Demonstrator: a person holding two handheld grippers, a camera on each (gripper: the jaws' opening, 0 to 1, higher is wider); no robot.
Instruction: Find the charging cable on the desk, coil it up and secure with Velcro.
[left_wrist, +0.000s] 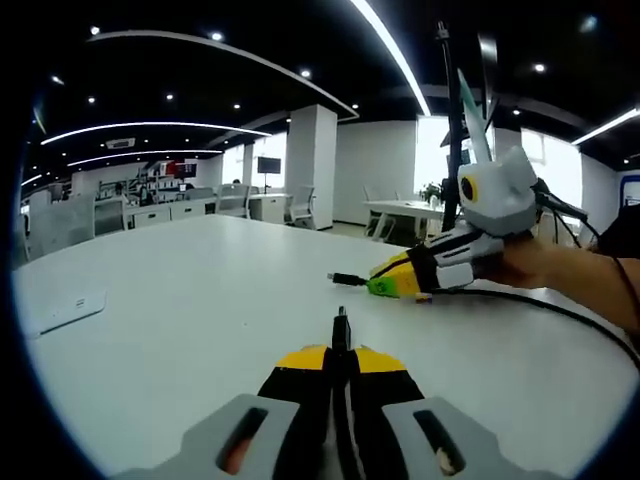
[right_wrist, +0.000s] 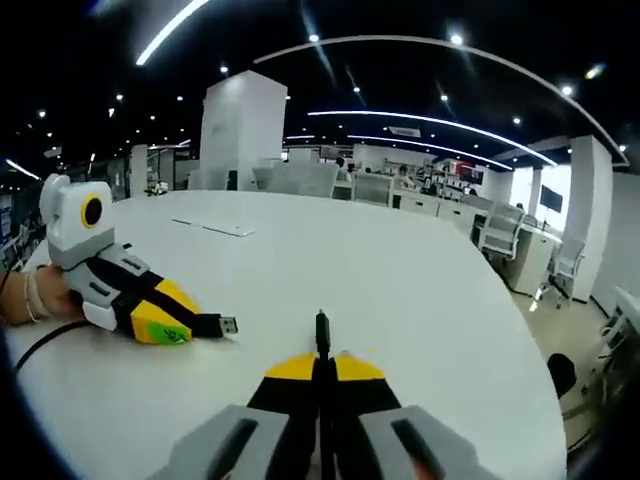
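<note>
A black charging cable has one end in each gripper. In the left gripper view my left gripper (left_wrist: 342, 352) is shut, and a black plug (left_wrist: 341, 326) pokes out past its yellow tips. Across from it the right gripper (left_wrist: 385, 283) grips the other plug (left_wrist: 346, 279), and the black cable (left_wrist: 560, 312) trails off to the right over the white table (left_wrist: 200, 290). In the right gripper view my right gripper (right_wrist: 322, 360) is shut on a thin plug (right_wrist: 322, 328). The left gripper (right_wrist: 185, 325) lies at the left holding a USB plug (right_wrist: 222, 324).
A flat white device (left_wrist: 65, 305) lies on the table at the left. A thin white sheet-like thing (right_wrist: 225, 229) lies farther back. A person's hand (left_wrist: 540, 262) holds the right gripper. Office desks and chairs (right_wrist: 500, 235) stand beyond the table edge.
</note>
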